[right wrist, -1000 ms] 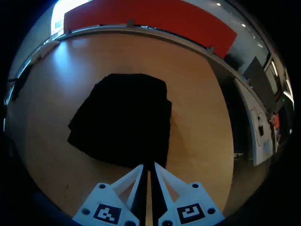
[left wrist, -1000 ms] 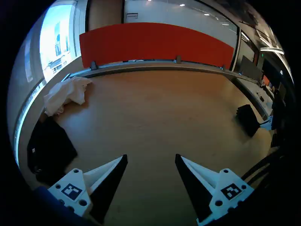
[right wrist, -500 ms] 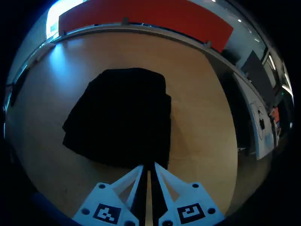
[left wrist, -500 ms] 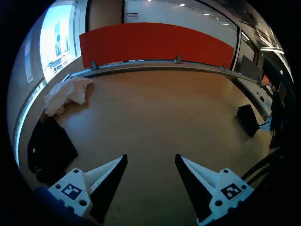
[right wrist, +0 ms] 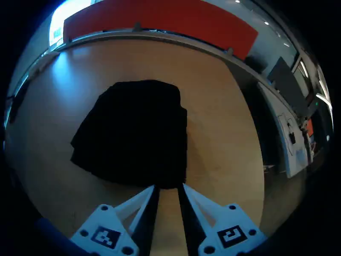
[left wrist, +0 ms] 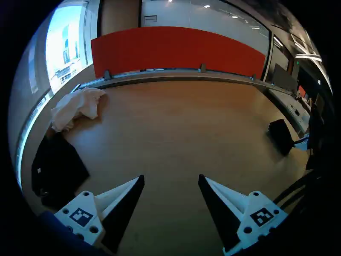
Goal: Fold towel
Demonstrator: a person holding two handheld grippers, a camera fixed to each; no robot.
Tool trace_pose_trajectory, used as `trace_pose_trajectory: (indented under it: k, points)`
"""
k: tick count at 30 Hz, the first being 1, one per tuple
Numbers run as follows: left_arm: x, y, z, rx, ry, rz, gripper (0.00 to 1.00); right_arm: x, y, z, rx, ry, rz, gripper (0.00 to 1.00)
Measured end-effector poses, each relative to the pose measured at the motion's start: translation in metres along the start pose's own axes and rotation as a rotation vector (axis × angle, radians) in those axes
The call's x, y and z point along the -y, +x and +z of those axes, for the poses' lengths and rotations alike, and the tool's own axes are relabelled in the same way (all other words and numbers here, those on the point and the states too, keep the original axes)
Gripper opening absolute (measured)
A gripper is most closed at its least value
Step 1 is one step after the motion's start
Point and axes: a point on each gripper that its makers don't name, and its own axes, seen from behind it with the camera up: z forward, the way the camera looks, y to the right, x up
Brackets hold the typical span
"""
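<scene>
A black towel [right wrist: 132, 136] lies folded flat on the wooden table [right wrist: 221, 128], straight ahead in the right gripper view. My right gripper [right wrist: 167, 187] sits at the towel's near edge with its fingers a little apart and nothing pinched between them. In the left gripper view the same towel [left wrist: 281, 134] is a small dark shape at the far right. My left gripper [left wrist: 170, 178] hovers open over bare table [left wrist: 179, 123], well away from the towel.
A crumpled white cloth [left wrist: 76, 106] lies at the table's far left, with another black cloth [left wrist: 57, 164] nearer along the left edge. A red divider panel [left wrist: 174, 47] runs along the table's far side. Desks and equipment stand beyond the right edge.
My right gripper's fingers, pressed together on the towel's near edge a moment ago, have parted and let go. The towel stays flat. The left gripper has hardly moved.
</scene>
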Motion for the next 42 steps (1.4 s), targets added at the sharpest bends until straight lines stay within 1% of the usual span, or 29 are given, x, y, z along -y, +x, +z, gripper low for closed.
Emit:
trace_pose_trajectory:
  k: [6, 8, 9, 10, 21, 24, 33, 36, 42]
  points:
    - [0.001, 0.001, 0.000, -0.003, -0.001, 0.000, 0.94, -0.001, -0.002, -0.006, -0.012, -0.009, 0.017, 0.74]
    - [0.001, 0.001, 0.000, -0.004, -0.002, 0.000, 0.94, 0.000, -0.002, -0.008, -0.015, -0.010, 0.022, 0.87]
    - [0.001, 0.001, 0.000, -0.004, -0.003, 0.000, 0.94, 0.000, -0.002, -0.009, -0.018, -0.011, 0.025, 0.94]
    - [0.001, 0.001, 0.000, -0.005, -0.004, -0.001, 0.94, 0.000, -0.001, -0.010, -0.022, -0.013, 0.027, 1.00]
    - [0.003, 0.005, 0.000, -0.016, -0.004, -0.005, 0.94, 0.004, 0.016, -0.019, -0.076, -0.026, 0.060, 1.00]
    - [0.005, 0.005, 0.000, -0.019, 0.000, -0.010, 0.94, 0.005, 0.028, -0.024, -0.120, -0.032, 0.073, 1.00]
    - [0.008, 0.006, 0.001, -0.031, 0.010, -0.028, 0.94, 0.008, 0.079, -0.049, -0.304, -0.062, 0.128, 1.00]
    - [0.009, 0.008, 0.002, -0.039, 0.014, -0.030, 0.94, 0.010, 0.093, -0.054, -0.345, -0.064, 0.143, 1.00]
    - [0.009, 0.014, 0.004, -0.061, 0.019, -0.029, 0.94, 0.014, 0.110, -0.058, -0.400, -0.076, 0.147, 1.00]
